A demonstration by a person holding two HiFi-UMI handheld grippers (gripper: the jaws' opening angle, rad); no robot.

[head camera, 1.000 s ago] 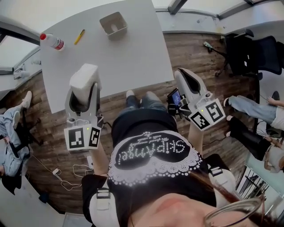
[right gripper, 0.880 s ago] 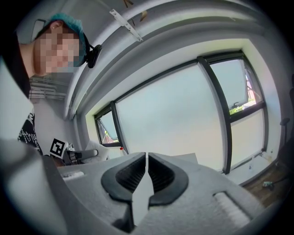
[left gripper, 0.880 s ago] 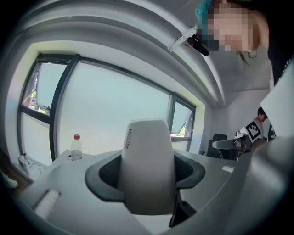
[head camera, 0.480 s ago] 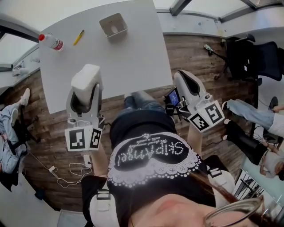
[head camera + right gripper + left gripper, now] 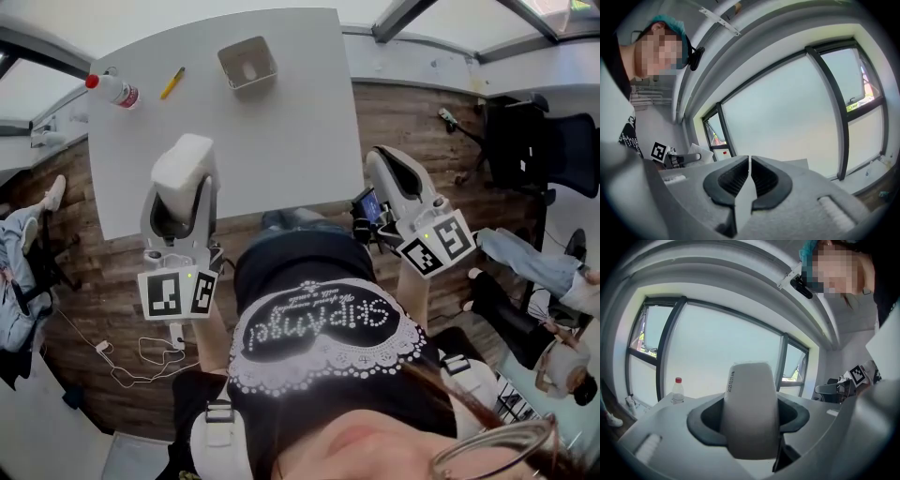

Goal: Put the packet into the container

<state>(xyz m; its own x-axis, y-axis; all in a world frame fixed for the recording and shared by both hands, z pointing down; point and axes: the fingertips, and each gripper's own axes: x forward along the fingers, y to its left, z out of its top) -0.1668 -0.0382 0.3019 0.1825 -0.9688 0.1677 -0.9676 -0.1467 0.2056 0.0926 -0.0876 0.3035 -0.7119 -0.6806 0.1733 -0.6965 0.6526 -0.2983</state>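
A white packet (image 5: pixel 183 161) stands up between the jaws of my left gripper (image 5: pixel 180 192), which is shut on it over the near edge of the grey table (image 5: pixel 300 131). In the left gripper view the packet (image 5: pixel 750 413) fills the gap between the dark pads. The square beige container (image 5: pixel 248 63) sits open at the table's far side, well ahead of the packet. My right gripper (image 5: pixel 382 161) hangs off the table's right corner over the floor. Its jaws (image 5: pixel 750 180) are shut with nothing in them.
A plastic bottle with a red cap (image 5: pixel 112 89) and a yellow pen (image 5: pixel 172 82) lie at the table's far left. A black office chair (image 5: pixel 525 122) and seated people (image 5: pixel 553 262) are to the right; another person (image 5: pixel 19 272) sits at the left. Cables (image 5: pixel 141 352) trail on the wood floor.
The head view has shifted slightly, so the table sits a little further right. Both grippers hold about the same places, the left still on the packet.
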